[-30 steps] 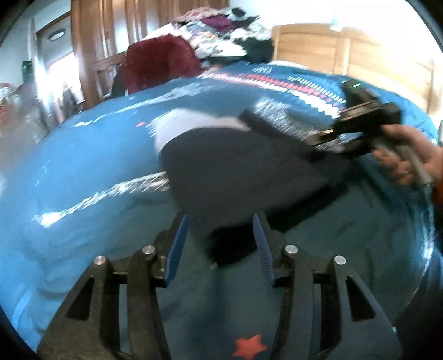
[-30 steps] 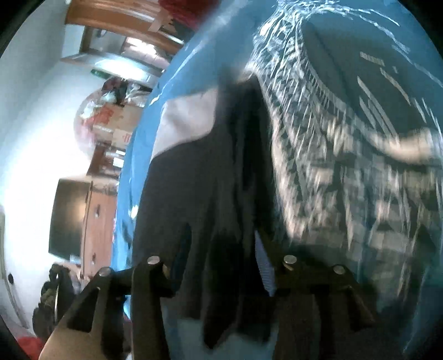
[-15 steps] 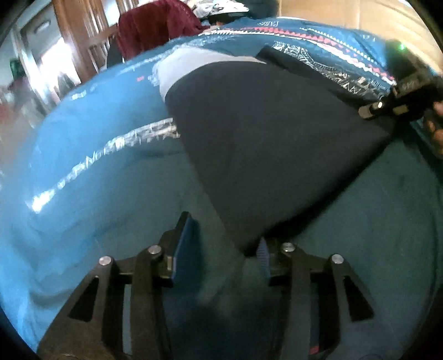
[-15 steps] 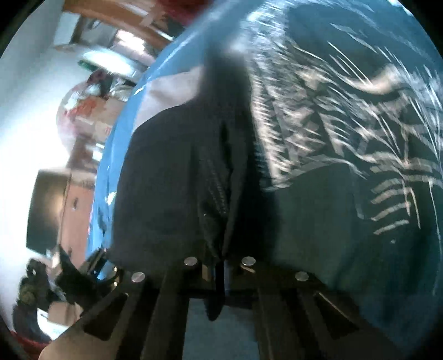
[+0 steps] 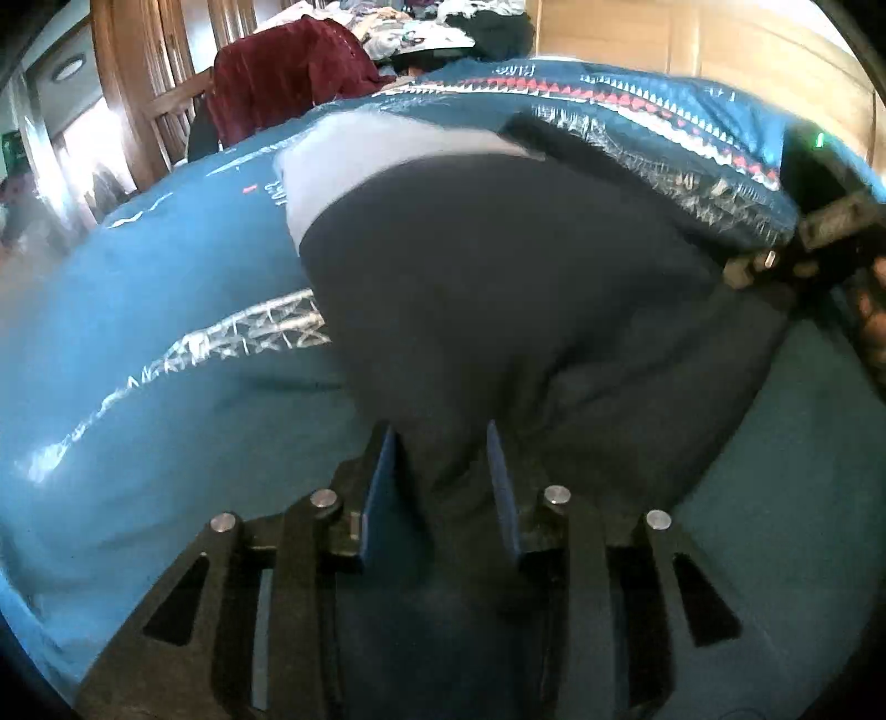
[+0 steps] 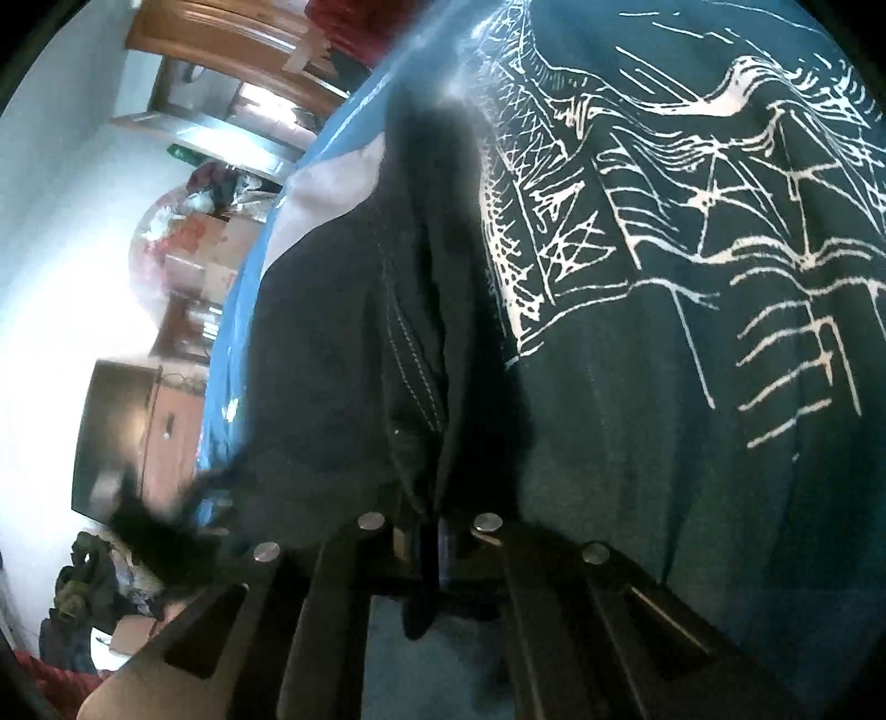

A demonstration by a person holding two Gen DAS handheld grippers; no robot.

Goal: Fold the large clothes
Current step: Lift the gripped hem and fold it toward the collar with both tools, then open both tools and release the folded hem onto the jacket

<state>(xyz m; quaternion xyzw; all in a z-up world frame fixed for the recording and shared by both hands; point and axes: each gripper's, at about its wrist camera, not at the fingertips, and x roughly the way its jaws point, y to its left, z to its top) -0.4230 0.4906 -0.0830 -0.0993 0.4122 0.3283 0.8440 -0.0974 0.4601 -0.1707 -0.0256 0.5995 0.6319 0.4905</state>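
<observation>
Left wrist view: a teal bedspread [image 5: 166, 288] with white web-like print and a red-and-white patterned band is covering the whole surface. At 12 o'clock a heap of mixed clothes [image 5: 421, 27] is sitting by a wooden headboard [image 5: 692, 44]; at 11 o'clock a dark red garment [image 5: 288, 72] is hanging over a wooden chair. The black garment [image 5: 498, 288] is lying across the middle of the bedspread, its long axis running from about 1 o'clock down to 6 o'clock, narrowing to a corner at the bottom, with a pale grey panel [image 5: 376, 160] at its far end. The left gripper [image 5: 440, 465] is standing spread, blue pads either side of that near corner, not closed on it. At 3 o'clock the right gripper [image 5: 775, 260] is meeting the garment's side edge.

Right wrist view: the room is appearing tilted, with a white wall, wooden furniture [image 6: 160, 421] and a dark screen at 9 o'clock. The right gripper [image 6: 429, 545] is pressed together, pinching a stitched fold of the black garment [image 6: 343, 343], which is stretching toward 12 o'clock beside the printed bedspread [image 6: 692, 249].
</observation>
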